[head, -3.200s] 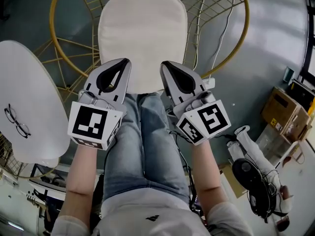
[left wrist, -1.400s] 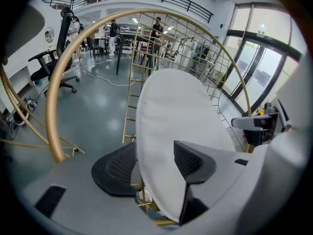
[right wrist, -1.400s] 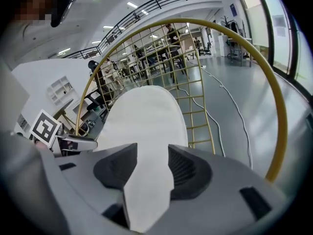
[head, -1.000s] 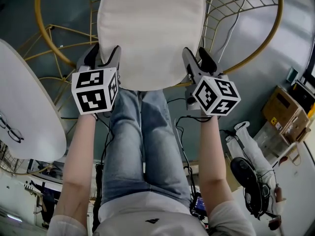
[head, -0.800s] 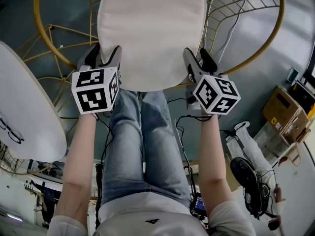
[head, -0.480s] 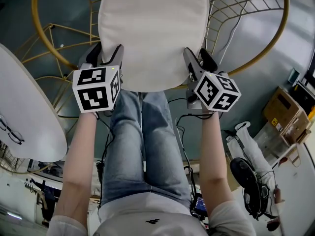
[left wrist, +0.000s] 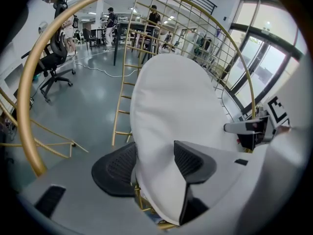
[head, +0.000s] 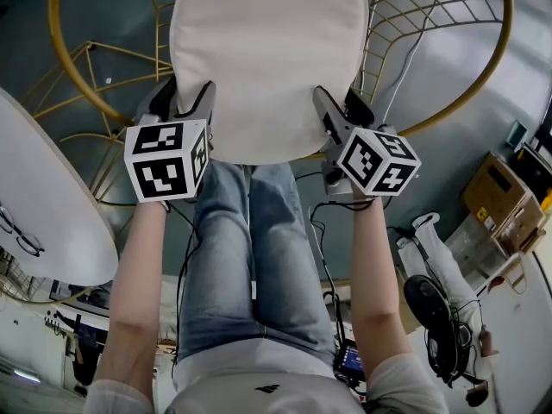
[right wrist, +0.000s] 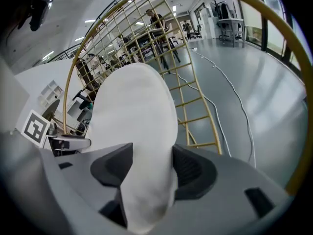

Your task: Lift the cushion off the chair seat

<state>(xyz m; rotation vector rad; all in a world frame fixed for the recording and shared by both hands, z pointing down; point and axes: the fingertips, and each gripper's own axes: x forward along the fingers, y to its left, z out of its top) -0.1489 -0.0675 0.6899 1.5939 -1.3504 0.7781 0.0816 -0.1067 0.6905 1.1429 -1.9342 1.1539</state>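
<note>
Now, your left fingers [left wrist: 193,160] pinch the near edge of the cushion [head: 267,59] on the chair [left wrist: 28,111] while your right fingers [right wrist: 193,173], just opened wide, straddle it unclamped, so close them next, then raise both together.

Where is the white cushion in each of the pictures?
Head view: the cushion fills the top middle.
Left gripper view: it stands in the centre.
Right gripper view: centre, slightly left.
Shared landmark: the gold chair frame around it, in all three.

No words, labels or numbers are legible in any view.
</note>
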